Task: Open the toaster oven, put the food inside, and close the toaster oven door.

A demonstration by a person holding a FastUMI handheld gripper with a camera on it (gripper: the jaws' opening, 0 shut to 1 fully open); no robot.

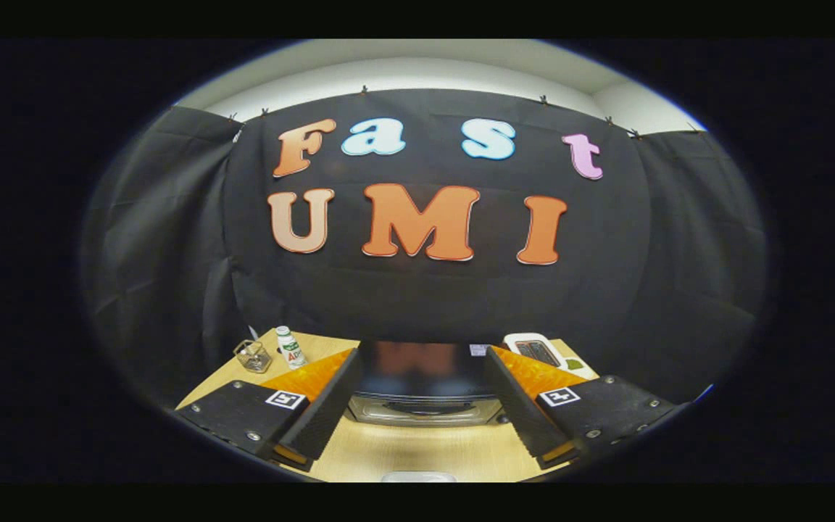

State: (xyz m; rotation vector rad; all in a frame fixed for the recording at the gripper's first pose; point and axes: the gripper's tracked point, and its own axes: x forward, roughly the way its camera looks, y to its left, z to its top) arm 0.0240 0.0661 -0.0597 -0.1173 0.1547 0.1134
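Observation:
The toaster oven (421, 380) stands on the wooden table (417, 449), just ahead of my fingers and framed between them. I see its dark glossy top and a silver front part (421, 412); whether its door is open or closed is not clear from here. My gripper (423, 360) is open, held above the table, with nothing between its fingers. Close under the gripper, at the table's near edge, a sliver of a pale grey object (417, 477) peeks in; too little of it shows to say what it is.
Left of the oven stand a clear glass (252, 355) and a small white bottle (290, 346). To its right lies a white tray-like item (537, 351) with something small and green (575, 364) beside it. Black cloth walls close in the table's far side.

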